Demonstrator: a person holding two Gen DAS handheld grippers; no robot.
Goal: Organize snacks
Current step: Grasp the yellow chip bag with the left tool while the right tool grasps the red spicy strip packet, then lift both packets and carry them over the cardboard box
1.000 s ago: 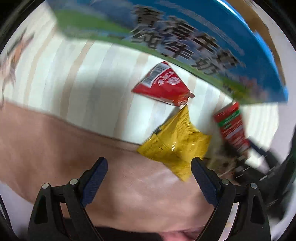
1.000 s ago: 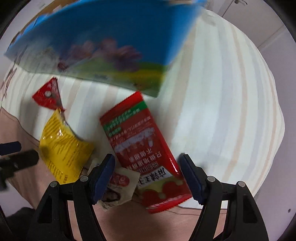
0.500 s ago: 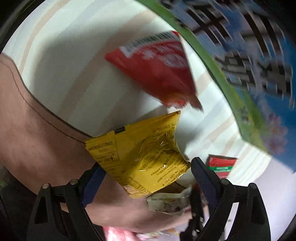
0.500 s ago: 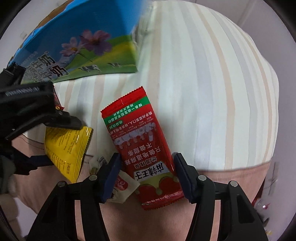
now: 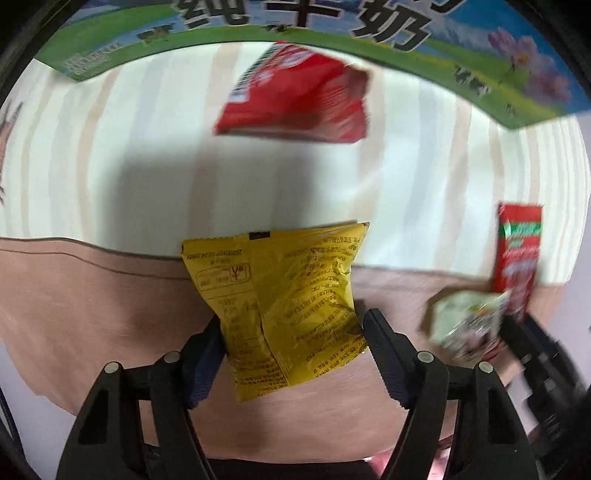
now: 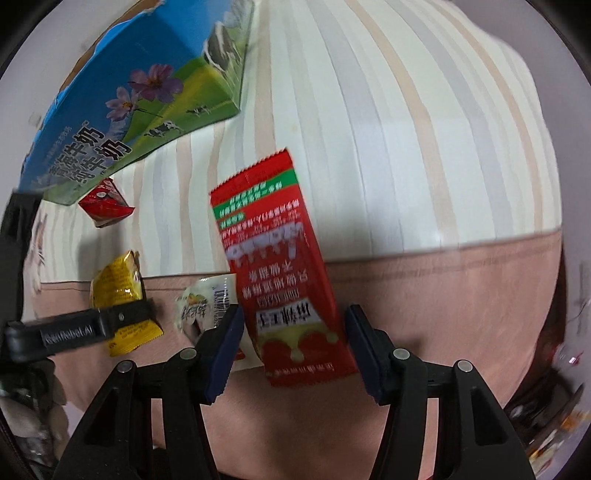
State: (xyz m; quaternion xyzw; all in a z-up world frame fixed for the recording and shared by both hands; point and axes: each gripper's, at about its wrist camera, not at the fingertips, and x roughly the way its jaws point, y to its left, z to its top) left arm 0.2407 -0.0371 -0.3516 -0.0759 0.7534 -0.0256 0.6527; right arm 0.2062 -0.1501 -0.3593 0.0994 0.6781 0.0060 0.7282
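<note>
A yellow snack packet lies across the seam between the striped sheet and a pink band. My left gripper points down over it. Its jaws are closing, with both pads against the packet's sides. A long red sachet with a green stripe sits between the pads of my right gripper. Those jaws are still closing and pinch its lower end. The same sachet shows at the right of the left wrist view. The yellow packet appears to the left in the right wrist view, under the left gripper's black body.
A blue-and-green milk carton box stands at the back; its side fills the top of the left view. A red triangular packet lies in front of it. A small white packet rests beside the red sachet. Striped bedding extends right.
My left gripper came down over the yellow packet and its jaws narrowed onto it. The right jaws closed in on the red sachet while the hand rolled and shifted sideways.
</note>
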